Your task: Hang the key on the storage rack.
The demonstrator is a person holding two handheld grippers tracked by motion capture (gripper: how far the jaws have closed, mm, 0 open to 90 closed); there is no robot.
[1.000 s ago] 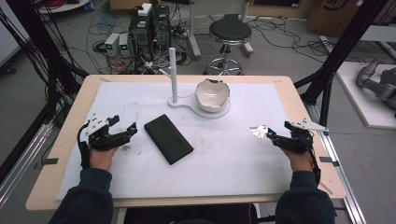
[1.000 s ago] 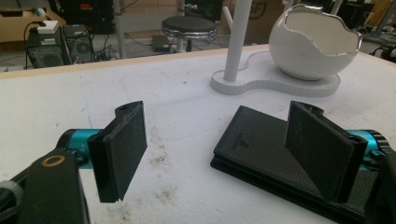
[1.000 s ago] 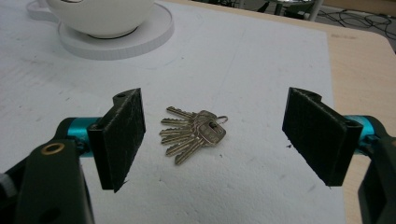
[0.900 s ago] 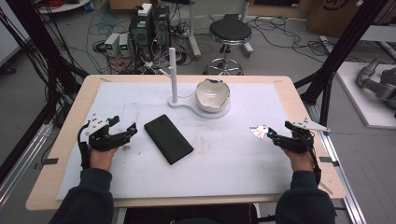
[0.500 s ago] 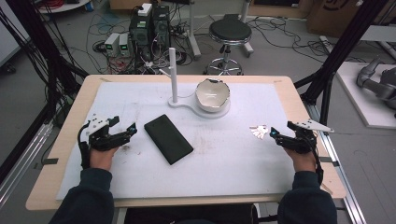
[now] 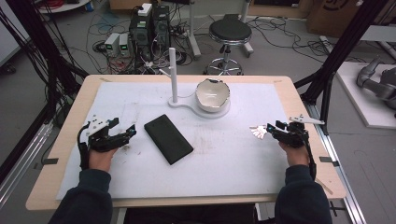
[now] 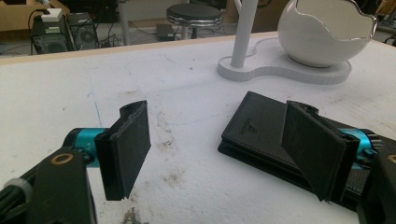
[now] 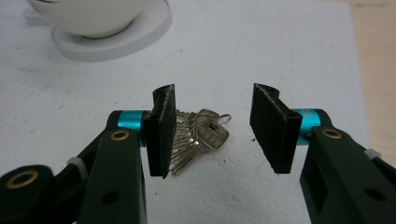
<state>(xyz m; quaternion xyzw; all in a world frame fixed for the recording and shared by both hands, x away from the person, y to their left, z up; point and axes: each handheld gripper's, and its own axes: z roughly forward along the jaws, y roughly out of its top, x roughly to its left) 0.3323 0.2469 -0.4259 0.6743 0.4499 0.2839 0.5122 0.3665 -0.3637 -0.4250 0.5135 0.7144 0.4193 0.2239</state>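
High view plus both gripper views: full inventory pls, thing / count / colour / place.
table: 1, light wood, under everything.
mat: 1, white, stained, covers most of the table.
wallet: 1, black, flat on the mat, left of centre.
stand: 1, white upright post on a flat base, far centre of the mat.
bowl: 1, white eggshell shape with a jagged rim, on the stand's base.
keys: 1 bunch, silver, on the mat at right.
stool: 1, black seat, on the floor beyond the table.
left tongs: 1, black, open, beside the wallet.
right tongs: 1, black, open, around the keys.
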